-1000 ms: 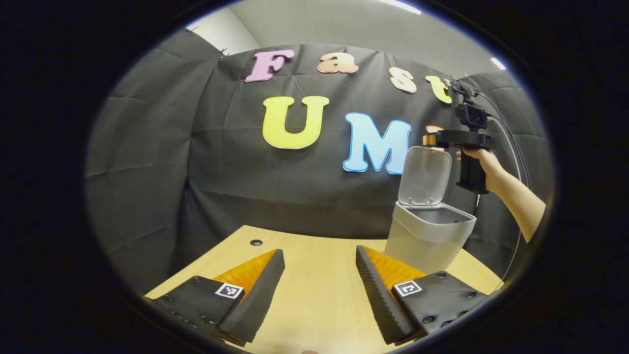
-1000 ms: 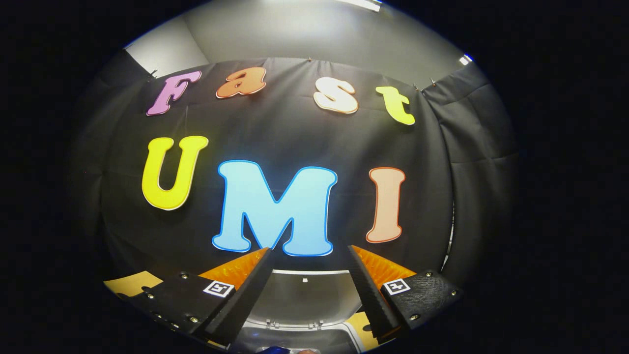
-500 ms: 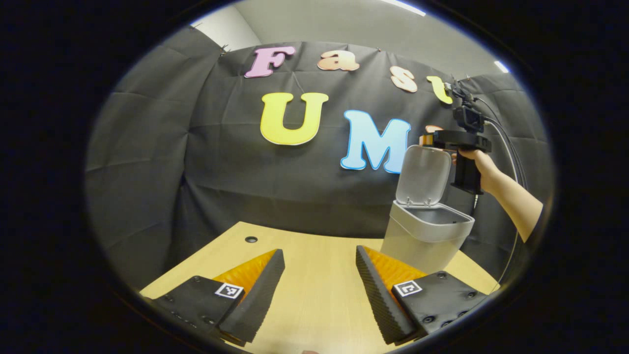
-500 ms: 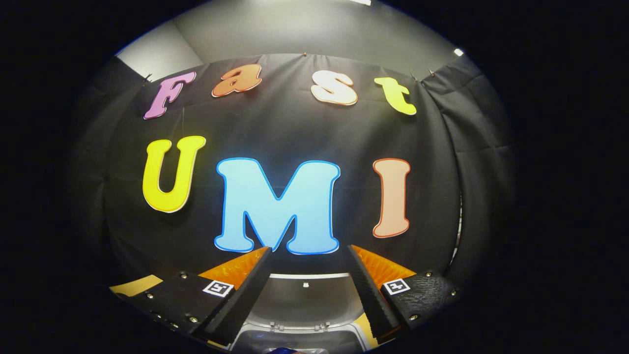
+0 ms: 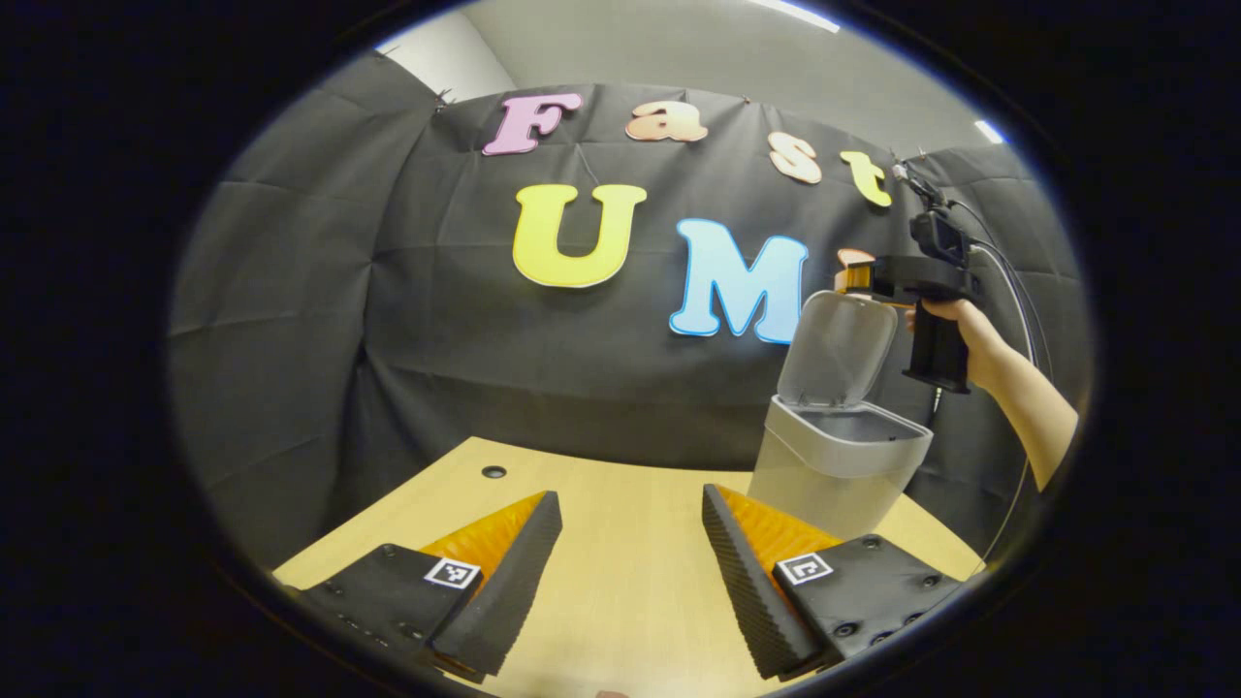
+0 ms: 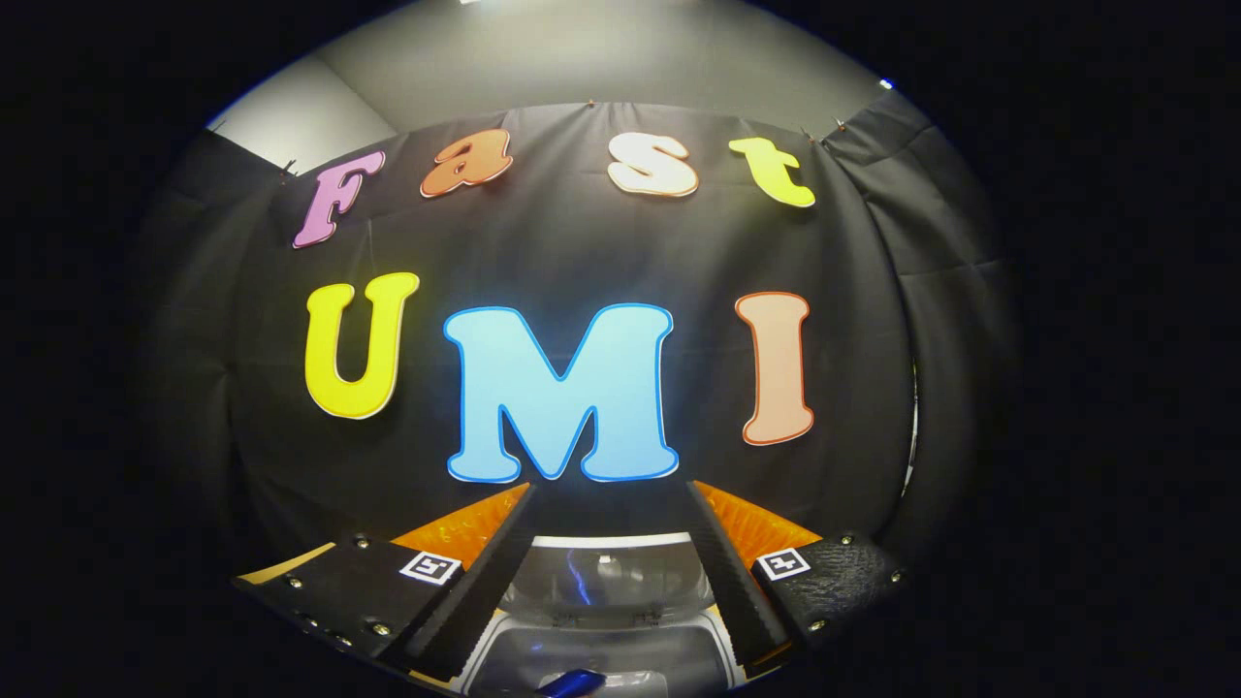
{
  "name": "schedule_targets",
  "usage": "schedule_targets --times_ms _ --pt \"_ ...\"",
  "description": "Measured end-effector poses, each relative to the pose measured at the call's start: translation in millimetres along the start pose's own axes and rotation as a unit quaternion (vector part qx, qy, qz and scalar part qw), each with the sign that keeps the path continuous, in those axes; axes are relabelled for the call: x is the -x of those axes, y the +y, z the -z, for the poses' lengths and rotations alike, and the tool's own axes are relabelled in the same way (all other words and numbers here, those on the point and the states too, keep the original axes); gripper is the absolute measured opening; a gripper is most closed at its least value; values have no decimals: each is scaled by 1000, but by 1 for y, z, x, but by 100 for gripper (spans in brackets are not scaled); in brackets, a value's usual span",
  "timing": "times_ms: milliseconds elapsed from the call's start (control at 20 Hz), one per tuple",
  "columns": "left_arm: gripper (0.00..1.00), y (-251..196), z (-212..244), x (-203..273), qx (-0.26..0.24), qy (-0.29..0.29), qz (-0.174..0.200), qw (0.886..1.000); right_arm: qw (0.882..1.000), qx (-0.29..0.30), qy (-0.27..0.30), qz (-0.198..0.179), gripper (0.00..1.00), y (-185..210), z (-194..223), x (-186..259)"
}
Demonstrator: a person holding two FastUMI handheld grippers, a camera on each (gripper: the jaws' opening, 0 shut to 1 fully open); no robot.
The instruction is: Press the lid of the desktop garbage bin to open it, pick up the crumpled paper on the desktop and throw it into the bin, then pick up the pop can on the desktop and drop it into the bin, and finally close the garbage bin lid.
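Black cloth draped the booth around my pale wooden table; a grey ceiling carried strip lights.

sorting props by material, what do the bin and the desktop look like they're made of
The light grey lidded garbage bin looks like moulded plastic with a smooth satin finish: thin even walls, rounded corners, soft sheen on the raised lid. The pale tan desktop looks like wood-grain laminate or veneer, matte with faint streaks; which one is unclear.

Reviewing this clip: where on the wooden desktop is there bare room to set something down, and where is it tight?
Bare light-wood desktop stretches between the left gripper and the small cable hole, up to the black cloth wall. Tight on the right: the grey plastic bin, its lid raised, with the right gripper above it.
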State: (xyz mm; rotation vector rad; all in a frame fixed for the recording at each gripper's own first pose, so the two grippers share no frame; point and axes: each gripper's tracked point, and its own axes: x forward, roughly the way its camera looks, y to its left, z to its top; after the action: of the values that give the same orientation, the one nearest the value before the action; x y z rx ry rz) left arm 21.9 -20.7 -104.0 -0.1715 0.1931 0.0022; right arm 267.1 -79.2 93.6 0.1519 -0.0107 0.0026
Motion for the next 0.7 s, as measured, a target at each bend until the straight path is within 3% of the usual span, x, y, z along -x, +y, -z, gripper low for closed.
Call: schedule_targets --times_ms 150,200,250,300,700 --pt "100 -3 2 5 0 1 0 1000 1000 -1 4 -3 95 0 9 19" --pt "100 -4 3 7 1 1 0 1000 1000 -2 8 -5 100 0 12 25" --pt "100 -5 3 9 0 1 2 1000 1000 -3 13 -8 95 0 16 31" --pt "96 -7 3 9 0 0 3 1000 1000 -5 18 -10 95 0 19 35" --pt "95 -18 0 17 -9 -5 12 1000 998 -4 70 -10 96 -3 64 64"
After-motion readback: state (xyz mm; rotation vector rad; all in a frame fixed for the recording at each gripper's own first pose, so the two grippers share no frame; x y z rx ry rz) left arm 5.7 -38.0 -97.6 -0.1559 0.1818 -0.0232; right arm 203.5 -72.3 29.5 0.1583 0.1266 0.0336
